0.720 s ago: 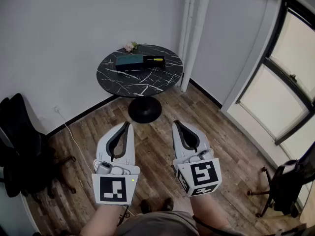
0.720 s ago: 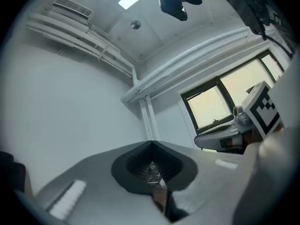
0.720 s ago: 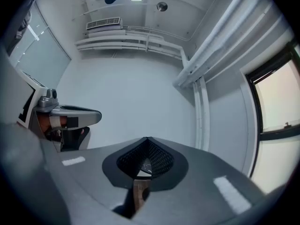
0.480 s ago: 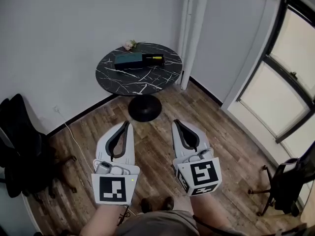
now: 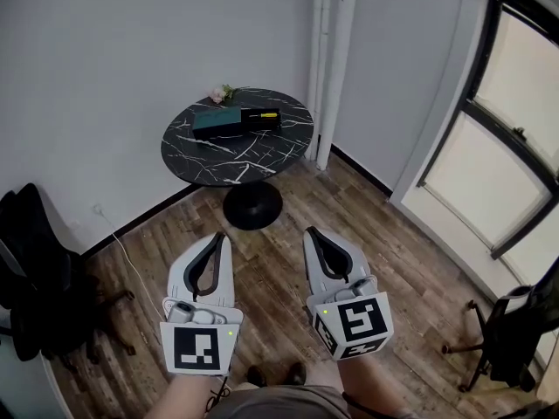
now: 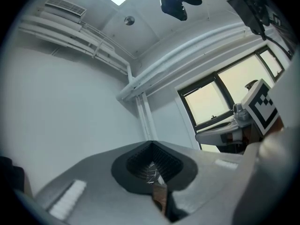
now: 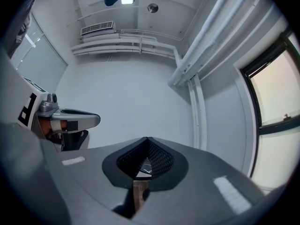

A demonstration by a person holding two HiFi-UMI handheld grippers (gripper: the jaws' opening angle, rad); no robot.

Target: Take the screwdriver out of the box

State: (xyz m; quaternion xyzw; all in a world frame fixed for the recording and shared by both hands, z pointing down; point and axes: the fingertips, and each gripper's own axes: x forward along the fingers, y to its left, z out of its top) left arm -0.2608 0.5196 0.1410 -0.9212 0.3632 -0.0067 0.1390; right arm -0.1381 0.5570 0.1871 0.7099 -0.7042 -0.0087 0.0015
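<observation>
Left tool (image 5: 222,236) closed, jaws tip to tip, nothing gripped; right tool (image 5: 309,232) likewise closed and empty; in each gripper view, dark ribbed pads meeting at a point, with only a thin slit below them; both held level, side by side yet apart, marker cubes toward the head camera; bare wooden floor (image 5: 266,278) between and beneath them.

Well ahead of both tips, a round black marbled tabletop (image 5: 231,157) on a single pedestal, close to the wall corner; toward its far edge, a dark open box (image 5: 267,127); inside it, the yellow-handled screwdriver (image 5: 262,115), lying flat; just beside the box on the left, a dark teal flat piece (image 5: 215,122), touching or not impossible to tell; behind that, at the rim, small pink flowers (image 5: 218,94).

Beyond the tabletop, white vertical pipes (image 5: 336,68) against the wall; to the right, a dark-framed window (image 5: 524,103); at the far left, a black chair (image 5: 35,269); along the floor near it, a thin white cable (image 5: 122,244).
</observation>
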